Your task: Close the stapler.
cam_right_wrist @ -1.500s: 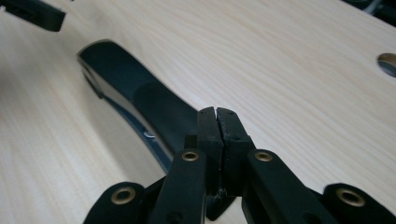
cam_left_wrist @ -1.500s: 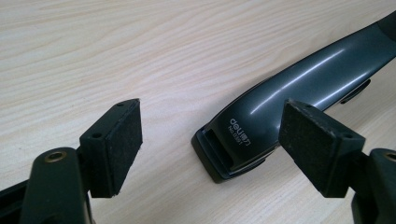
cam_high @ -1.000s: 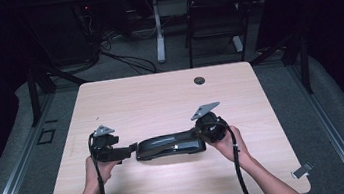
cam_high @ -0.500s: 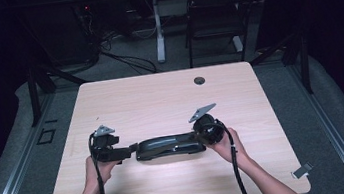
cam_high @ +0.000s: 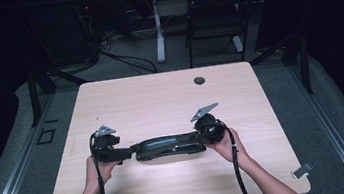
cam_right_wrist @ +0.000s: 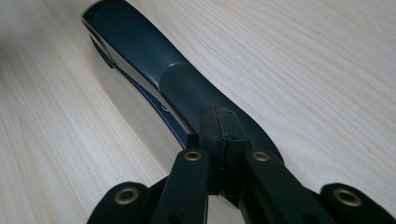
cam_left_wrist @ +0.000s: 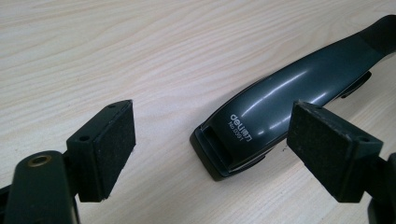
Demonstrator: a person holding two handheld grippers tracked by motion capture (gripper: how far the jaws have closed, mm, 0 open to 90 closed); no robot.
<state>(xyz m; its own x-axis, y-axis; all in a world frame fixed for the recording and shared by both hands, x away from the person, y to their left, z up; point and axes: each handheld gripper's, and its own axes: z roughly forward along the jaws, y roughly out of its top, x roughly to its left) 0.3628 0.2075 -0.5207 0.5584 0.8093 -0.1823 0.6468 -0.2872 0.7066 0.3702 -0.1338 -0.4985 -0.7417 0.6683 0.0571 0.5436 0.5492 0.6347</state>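
A long dark grey stapler (cam_high: 169, 146) (cam_left_wrist: 280, 107) (cam_right_wrist: 140, 42) lies flat across the near middle of the wooden table (cam_high: 160, 98). My left gripper (cam_high: 129, 152) (cam_left_wrist: 210, 154) is at its left end, open. The printed nose of the stapler lies just beyond and between the two pads (cam_left_wrist: 105, 149), which do not touch it. My right gripper (cam_high: 200, 138) (cam_right_wrist: 223, 126) is at the stapler's right end. Its jaws are pressed together with nothing between them, and the tips rest on top of the handle's black rear part.
A small dark grommet (cam_high: 199, 80) sits near the table's far edge. Behind the table stand a black chair (cam_high: 215, 15) and a white desk leg (cam_high: 157, 28) with cables on the floor. The person's forearms come in over the near edge.
The right gripper has shifted very slightly on the stapler's right end. The left gripper and the stapler stay where they were.
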